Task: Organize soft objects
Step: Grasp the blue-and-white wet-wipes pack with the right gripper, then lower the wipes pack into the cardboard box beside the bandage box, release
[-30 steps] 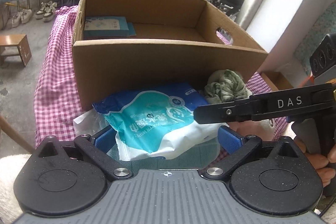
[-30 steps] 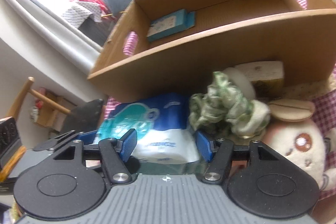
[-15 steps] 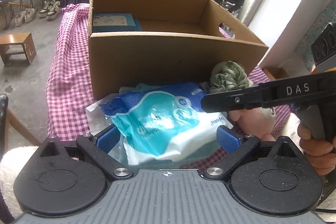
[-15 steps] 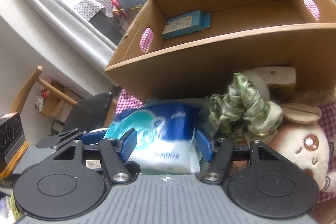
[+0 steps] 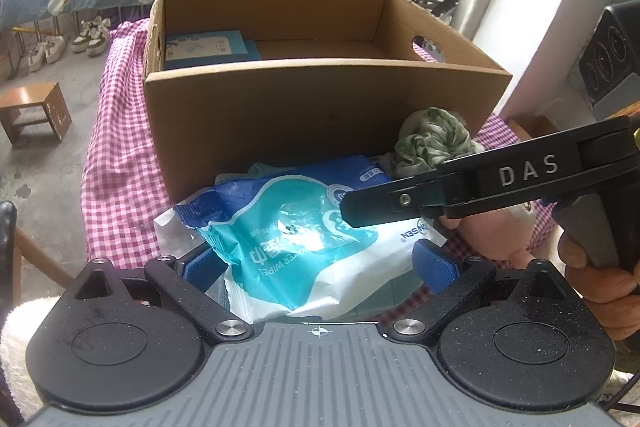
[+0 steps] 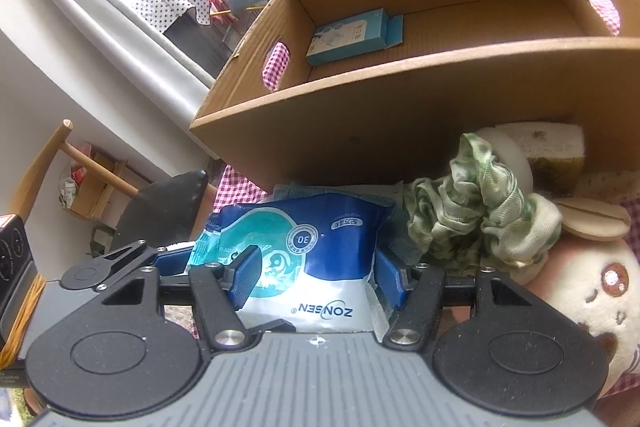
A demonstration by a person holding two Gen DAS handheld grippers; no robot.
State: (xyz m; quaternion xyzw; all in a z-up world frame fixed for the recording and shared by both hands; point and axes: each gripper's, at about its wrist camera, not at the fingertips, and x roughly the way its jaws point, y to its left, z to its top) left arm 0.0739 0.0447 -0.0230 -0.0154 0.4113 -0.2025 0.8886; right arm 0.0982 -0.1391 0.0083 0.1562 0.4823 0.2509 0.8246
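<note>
The wipes pack [image 5: 304, 243] lies on the checked cloth [image 5: 116, 163], right in front of the cardboard box [image 5: 320, 115]. The right gripper [image 6: 316, 275] has its blue pads on both sides of the pack and squeezes it. The left gripper [image 5: 320, 263] is spread wide around the pack; I cannot tell if its pads touch. A green cloth ball [image 6: 476, 219] sits just beside the pack, next to a plush toy [image 6: 592, 291]. Inside the box, a small blue carton [image 6: 352, 35] lies in the left corner; the floor beside it is bare.
</note>
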